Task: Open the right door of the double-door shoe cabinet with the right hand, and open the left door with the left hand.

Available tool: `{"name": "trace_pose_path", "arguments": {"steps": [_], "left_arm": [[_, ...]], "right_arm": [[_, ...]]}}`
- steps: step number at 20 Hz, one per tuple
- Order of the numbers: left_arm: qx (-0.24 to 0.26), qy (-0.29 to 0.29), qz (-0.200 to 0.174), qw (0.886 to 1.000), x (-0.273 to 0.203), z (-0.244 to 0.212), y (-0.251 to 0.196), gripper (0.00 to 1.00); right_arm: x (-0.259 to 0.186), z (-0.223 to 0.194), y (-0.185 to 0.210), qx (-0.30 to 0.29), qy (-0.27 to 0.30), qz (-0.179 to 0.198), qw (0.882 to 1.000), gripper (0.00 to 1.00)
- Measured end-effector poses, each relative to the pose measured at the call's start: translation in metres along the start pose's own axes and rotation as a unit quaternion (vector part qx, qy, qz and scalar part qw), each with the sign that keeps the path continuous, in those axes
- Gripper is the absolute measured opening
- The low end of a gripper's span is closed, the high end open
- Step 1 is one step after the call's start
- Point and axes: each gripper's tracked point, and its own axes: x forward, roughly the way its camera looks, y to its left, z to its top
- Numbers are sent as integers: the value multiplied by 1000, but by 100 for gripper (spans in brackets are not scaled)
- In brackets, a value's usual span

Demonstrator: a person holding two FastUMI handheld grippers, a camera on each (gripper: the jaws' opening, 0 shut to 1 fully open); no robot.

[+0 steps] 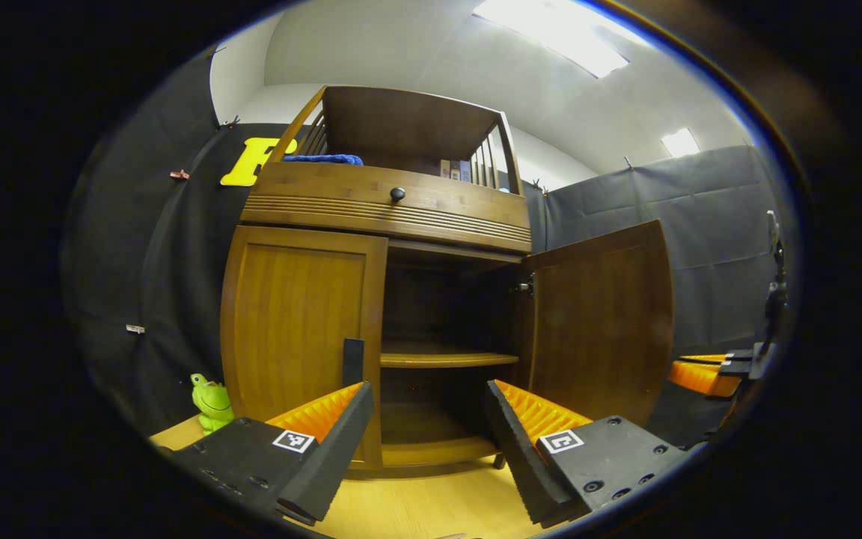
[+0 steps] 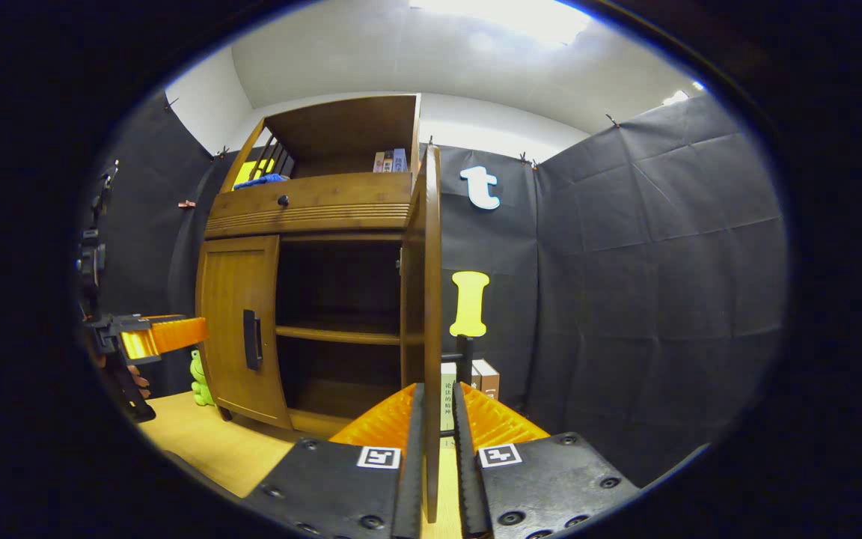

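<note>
The wooden shoe cabinet [image 1: 386,202] stands straight ahead. Its left door [image 1: 296,337] is closed, with a dark vertical handle [image 1: 352,363] at its inner edge. My left gripper [image 1: 427,397] is open just in front of the cabinet, its left finger beside that handle, nothing held. The right door [image 1: 599,322] is swung out wide. In the right gripper view this door [image 2: 431,262] is edge-on and runs between the fingers of my right gripper [image 2: 438,389], which is shut on it by its handle [image 2: 465,355]. The left gripper [image 2: 154,335] shows farther off before the left door [image 2: 236,322].
A green frog toy [image 1: 210,404] sits on the wooden floor [image 1: 416,501] left of the cabinet. Boxes [image 2: 485,378] stand behind the open door by the black cloth wall. Above the doors is a drawer with a round knob [image 1: 397,194], and a blue cloth [image 1: 322,159] lies on top.
</note>
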Motion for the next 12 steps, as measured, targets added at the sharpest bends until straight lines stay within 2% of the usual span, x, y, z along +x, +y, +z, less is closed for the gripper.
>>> {"name": "trace_pose_path", "arguments": {"steps": [4,6,7,8,10,11,12], "left_arm": [[26,5,35,999,31,-17,26,94],[34,8,38,999,50,-29,31,94],[33,10,36,999,59,-34,33,90],[30,8,39,999,67,-37,36,94],[24,1,50,998,82,-40,47,90],[23,-3,49,999,88,-41,49,94],[19,-6,50,999,98,-42,53,94]], "right_arm": [[-1,6,20,-3,-18,21,1000,72],[2,2,31,-4,-12,38,999,96],[3,2,33,-3,-11,41,999,96],[6,1,34,-1,-12,44,999,97],[10,-2,37,6,-12,46,999,95],[9,-5,38,8,-9,48,999,99],[10,-8,38,7,-6,45,999,97]]}}
